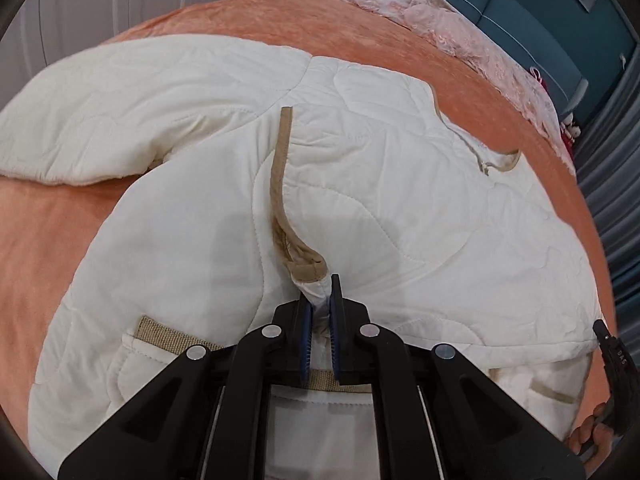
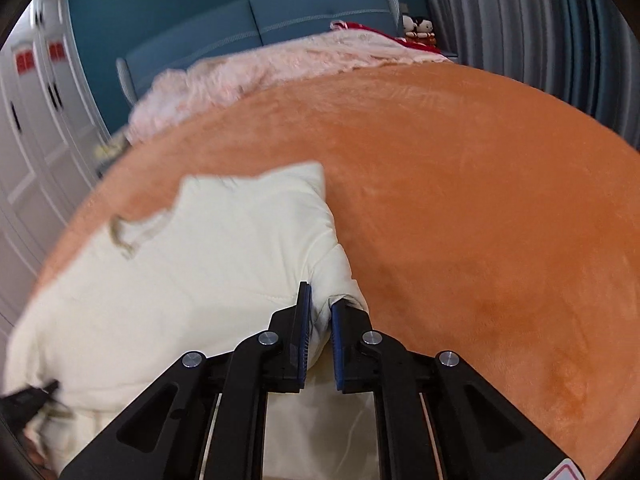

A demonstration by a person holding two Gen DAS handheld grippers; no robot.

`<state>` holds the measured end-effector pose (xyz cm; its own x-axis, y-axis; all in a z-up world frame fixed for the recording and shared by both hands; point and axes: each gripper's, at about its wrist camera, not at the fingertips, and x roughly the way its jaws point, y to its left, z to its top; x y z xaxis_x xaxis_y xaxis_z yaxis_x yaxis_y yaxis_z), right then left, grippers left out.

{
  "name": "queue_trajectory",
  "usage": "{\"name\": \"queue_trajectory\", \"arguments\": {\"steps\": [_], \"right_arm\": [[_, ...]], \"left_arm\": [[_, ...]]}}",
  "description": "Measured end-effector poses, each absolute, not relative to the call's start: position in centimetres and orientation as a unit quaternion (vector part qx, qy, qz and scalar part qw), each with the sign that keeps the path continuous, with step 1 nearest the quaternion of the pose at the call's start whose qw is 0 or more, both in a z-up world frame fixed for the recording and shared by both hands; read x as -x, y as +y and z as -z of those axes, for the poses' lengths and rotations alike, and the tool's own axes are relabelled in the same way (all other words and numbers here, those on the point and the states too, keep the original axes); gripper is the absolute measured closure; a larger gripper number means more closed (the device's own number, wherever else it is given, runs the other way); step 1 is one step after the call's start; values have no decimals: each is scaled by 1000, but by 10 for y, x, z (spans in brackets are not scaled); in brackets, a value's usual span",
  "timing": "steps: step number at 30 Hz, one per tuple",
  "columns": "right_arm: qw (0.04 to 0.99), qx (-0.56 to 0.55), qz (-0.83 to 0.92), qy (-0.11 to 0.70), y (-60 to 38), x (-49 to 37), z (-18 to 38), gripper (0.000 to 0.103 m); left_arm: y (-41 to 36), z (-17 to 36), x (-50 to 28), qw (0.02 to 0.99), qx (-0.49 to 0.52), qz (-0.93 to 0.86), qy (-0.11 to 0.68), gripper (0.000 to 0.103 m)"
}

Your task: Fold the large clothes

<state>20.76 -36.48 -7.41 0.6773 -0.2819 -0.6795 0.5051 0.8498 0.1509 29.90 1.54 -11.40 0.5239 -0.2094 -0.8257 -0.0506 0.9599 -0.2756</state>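
Note:
A large cream quilted jacket (image 1: 360, 200) with tan trim lies spread on an orange bed cover (image 1: 60, 240). One sleeve stretches to the left. My left gripper (image 1: 320, 304) is shut on the jacket's front edge beside the tan placket (image 1: 282, 168). In the right wrist view, my right gripper (image 2: 320, 312) is shut on a bunched edge of the same jacket (image 2: 200, 272), at its right side. The right gripper's tip (image 1: 612, 344) shows at the right edge of the left wrist view, and the left gripper's tip (image 2: 28, 396) shows at the lower left of the right wrist view.
A pink fluffy blanket (image 1: 440, 12) lies along the far side of the bed by a blue headboard (image 2: 248, 28). White wardrobe doors (image 2: 36, 128) stand at the left, grey curtains (image 2: 540, 20) at the right. Open orange cover (image 2: 480, 200) lies right of the jacket.

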Motion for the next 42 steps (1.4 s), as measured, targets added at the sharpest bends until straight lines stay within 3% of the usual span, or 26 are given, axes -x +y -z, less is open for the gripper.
{"name": "queue_trajectory", "arguments": {"steps": [16,21,22,23,24,27,32,42], "right_arm": [[879,-117,260,381,-357,-218,115,95],[879,-171,239,376,-364,-203,104,92],[875,-189,241,374,-363,-195,99,90],[871,-203,254,370,-361,-182,93,77],[868,-205,269,364,-357,-172,88,75],[883,-203,280,317,-326,-140,61,75],[919,-115,136,352,-227,-194,42,77],[902,-42,63,425,-135,-254,114,80]], "left_arm": [[1,125,-288,898,79,38,432,94],[6,125,-286,901,94,44,422,94],[7,125,-286,901,97,46,421,94],[8,125,-285,901,99,47,419,94],[7,126,-285,902,100,48,418,94],[7,127,-284,904,100,50,414,94],[8,127,-284,903,108,54,412,94],[12,130,-285,904,121,62,406,93]]}}
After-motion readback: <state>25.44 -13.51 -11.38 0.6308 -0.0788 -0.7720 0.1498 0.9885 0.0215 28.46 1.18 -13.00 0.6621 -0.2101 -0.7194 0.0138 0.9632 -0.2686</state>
